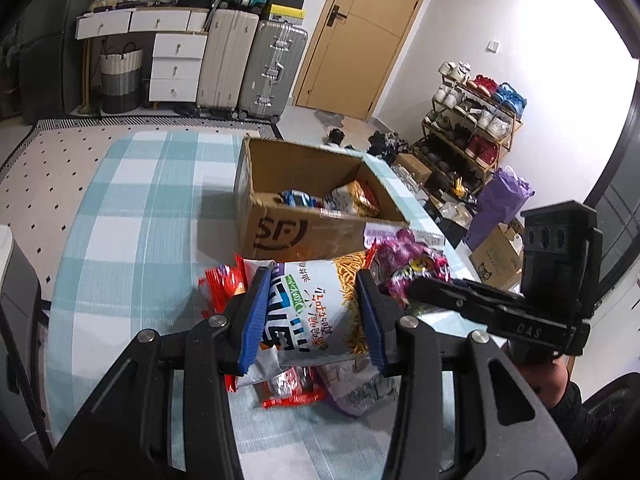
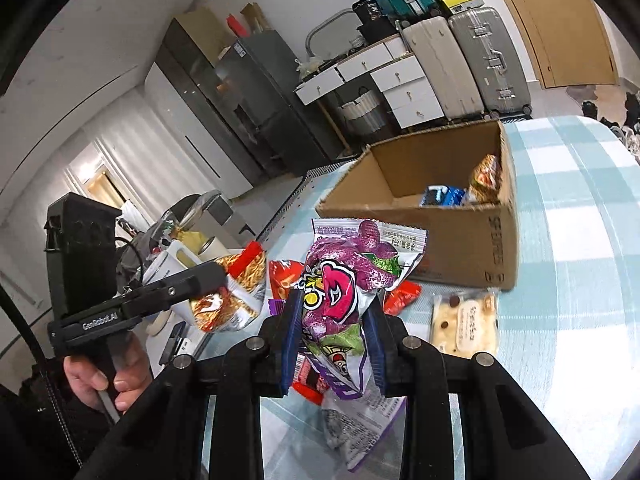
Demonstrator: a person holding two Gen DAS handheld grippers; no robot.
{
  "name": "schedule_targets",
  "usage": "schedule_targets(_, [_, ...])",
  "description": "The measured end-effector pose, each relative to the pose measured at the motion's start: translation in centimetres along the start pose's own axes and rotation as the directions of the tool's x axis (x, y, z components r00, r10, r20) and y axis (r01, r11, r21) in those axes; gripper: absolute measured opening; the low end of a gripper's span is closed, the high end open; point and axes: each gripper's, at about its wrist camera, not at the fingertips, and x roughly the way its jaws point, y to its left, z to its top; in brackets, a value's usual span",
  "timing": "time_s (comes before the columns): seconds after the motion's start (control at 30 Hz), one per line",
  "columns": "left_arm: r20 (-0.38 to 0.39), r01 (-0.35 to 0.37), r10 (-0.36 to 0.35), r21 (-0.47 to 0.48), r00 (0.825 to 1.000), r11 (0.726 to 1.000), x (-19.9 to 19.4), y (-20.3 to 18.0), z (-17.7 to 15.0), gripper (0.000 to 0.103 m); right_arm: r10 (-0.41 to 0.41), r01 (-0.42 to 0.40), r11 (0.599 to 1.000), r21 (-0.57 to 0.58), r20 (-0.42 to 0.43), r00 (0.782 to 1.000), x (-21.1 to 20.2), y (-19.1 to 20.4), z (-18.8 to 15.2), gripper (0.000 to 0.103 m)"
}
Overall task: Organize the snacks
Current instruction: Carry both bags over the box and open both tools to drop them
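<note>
Snacks: two packets are up off the tabletop, one per gripper. Left hand-held gripper is clamped on a white noodle-snack bag, blue pads pressing both sides. Right hand-held gripper is clamped on a purple snack bag, which is crumpled between the pads.

Loose pile under and around both: red packets, a grey-white packet, and a pale flat bread pack lying just beside the box.

Cardboard box sits behind the pile, open top, flaps up. Inside: a blue packet and an orange-yellow bag against one wall; the rest of the floor is bare cardboard.

Beyond the table: suitcases, white drawers, a shoe rack, a door.

Lower halves of both held bags are hidden by the gripper bodies. Packet print mostly unreadable.
</note>
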Motion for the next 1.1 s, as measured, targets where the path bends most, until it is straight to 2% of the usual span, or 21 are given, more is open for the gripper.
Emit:
schedule_targets(0.5, [0.03, 0.006, -0.007, 0.043, 1.0, 0.999, 2.0, -1.8, 6.7, 0.04, -0.012, 0.014, 0.999, -0.05, 0.041, 0.999, -1.8, 1.3, 4.9, 0.03])
schedule_targets(0.83, [0.027, -0.013, 0.012, 0.052, 1.0, 0.999, 5.5, -1.8, 11.4, 0.04, -0.023, 0.024, 0.999, -0.021, 0.044, 0.999, -0.6, -0.7, 8.9, 0.03])
schedule_targets(1.1, [0.0, -0.021, 0.021, 0.06, 1.0, 0.998, 9.8, -1.3, 14.6, 0.04, -0.043, 0.043, 0.999, -0.002, 0.045, 0.998, 0.7, -3.0, 11.9, 0.03])
